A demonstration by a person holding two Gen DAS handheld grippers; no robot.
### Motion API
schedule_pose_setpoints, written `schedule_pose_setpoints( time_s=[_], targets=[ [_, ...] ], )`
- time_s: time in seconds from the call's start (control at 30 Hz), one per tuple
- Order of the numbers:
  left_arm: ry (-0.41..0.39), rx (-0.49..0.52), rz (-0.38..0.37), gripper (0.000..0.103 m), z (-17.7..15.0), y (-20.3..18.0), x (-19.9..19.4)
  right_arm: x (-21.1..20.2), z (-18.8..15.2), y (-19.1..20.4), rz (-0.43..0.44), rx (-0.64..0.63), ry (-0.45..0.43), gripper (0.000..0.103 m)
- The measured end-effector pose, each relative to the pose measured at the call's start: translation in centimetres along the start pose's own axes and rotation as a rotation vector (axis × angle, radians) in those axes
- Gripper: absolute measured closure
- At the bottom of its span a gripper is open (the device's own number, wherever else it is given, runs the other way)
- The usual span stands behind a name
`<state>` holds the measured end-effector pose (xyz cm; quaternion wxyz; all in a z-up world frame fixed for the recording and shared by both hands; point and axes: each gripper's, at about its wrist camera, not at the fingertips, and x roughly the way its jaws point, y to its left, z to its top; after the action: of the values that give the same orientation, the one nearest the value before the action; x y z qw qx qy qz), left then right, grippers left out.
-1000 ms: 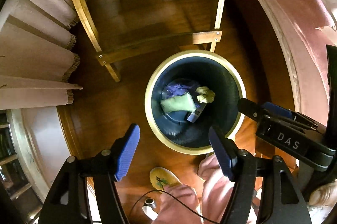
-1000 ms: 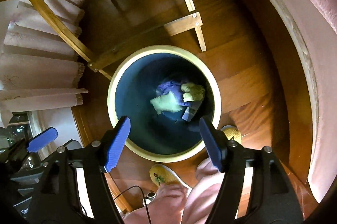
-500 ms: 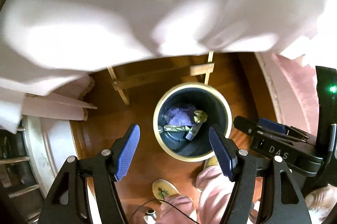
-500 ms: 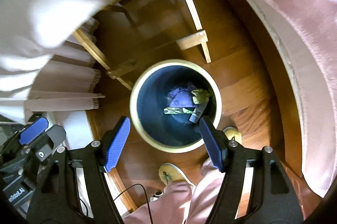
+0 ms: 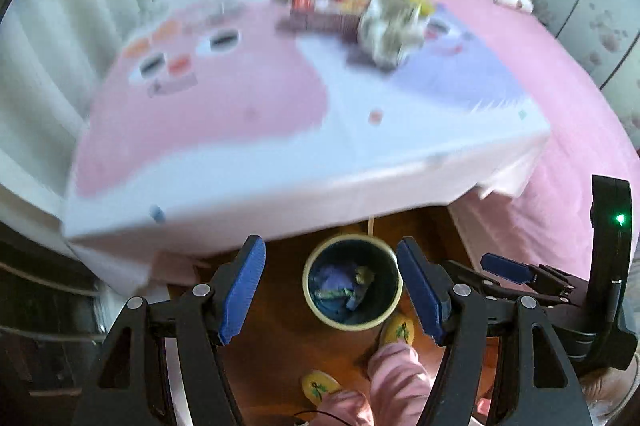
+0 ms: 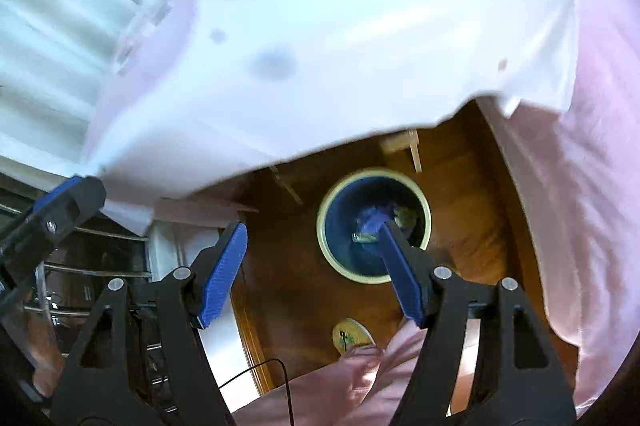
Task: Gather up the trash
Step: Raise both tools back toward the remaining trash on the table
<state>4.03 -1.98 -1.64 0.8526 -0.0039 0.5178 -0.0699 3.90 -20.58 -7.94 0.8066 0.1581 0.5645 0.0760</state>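
Both tongs empty, left gripper (image 5: 331, 292) and right gripper (image 6: 313, 273) jaws apart; risk: blurred crumpled trash (image 5: 390, 30) upper centre on table (image 5: 360, 154) gets mis-grabbed, missing bin (image 5: 320, 300).

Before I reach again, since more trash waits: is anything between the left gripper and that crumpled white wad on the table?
Nothing visible: open left gripper, bare pink-and-white tablecloth, then crumpled white wad.

wooden floor (image 5: 280, 326), trash bin (image 5: 316, 300), clothed table (image 5: 248, 130)
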Motion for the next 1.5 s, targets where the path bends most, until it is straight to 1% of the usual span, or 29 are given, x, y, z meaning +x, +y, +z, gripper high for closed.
schedule_pose_setpoints(
  time_s=[0.17, 0.3, 0.37, 0.5, 0.57, 0.7, 0.83, 0.97, 1.1, 1.23, 1.33, 1.5],
  targets=[
    [-0.068, 0.026, 0.005, 0.034, 2.1, -0.1, -5.4, -5.9, 1.6, 2.6, 0.006, -0.038, -0.1, 0.037],
    [-0.095, 0.033, 0.013, 0.034, 3.6, -0.7, -8.0, -9.7, 2.9, 3.7, 0.004, -0.057, -0.181, 0.037],
    [-0.093, 0.038, -0.001, 0.034, 4.4, -0.9, -8.9, -11.2, 3.5, 4.2, -0.005, -0.058, -0.212, 0.037],
    [-0.106, 0.049, -0.028, 0.034, 6.1, -1.3, -10.0, -13.7, 4.2, 4.5, 0.006, -0.048, -0.261, 0.037],
    [-0.11, 0.053, -0.055, 0.034, 7.0, -1.7, -10.4, -14.8, 4.6, 4.7, -0.004, -0.06, -0.285, 0.037],
    [-0.101, 0.047, -0.096, 0.034, 8.5, -2.2, -10.0, -15.9, 5.4, 4.6, -0.033, -0.065, -0.3, 0.037],
    [-0.075, 0.035, -0.129, 0.034, 10.3, -3.0, -8.4, -16.0, 6.8, 3.9, -0.039, -0.048, -0.303, 0.037],
    [-0.044, 0.027, -0.139, 0.034, 12.7, -3.9, -5.7, -15.1, 9.6, 2.4, -0.044, -0.055, -0.299, 0.037],
    [-0.016, -0.009, -0.117, 0.034, 16.0, -4.6, -2.0, -13.1, 14.3, 0.3, -0.021, -0.073, -0.273, 0.037],
    [0.05, -0.091, -0.116, 0.034, 20.1, -5.5, 2.7, -10.9, 19.7, -1.8, -0.001, -0.119, -0.223, 0.037],
    [0.09, -0.125, -0.094, 0.034, 22.7, -6.6, 6.1, -9.4, 23.1, -3.1, 0.018, -0.156, -0.191, 0.037],
    [0.138, -0.173, -0.045, 0.034, 25.4, -8.1, 11.2, -6.2, 28.0, -5.3, 0.055, -0.217, -0.108, 0.037]
  ],
)
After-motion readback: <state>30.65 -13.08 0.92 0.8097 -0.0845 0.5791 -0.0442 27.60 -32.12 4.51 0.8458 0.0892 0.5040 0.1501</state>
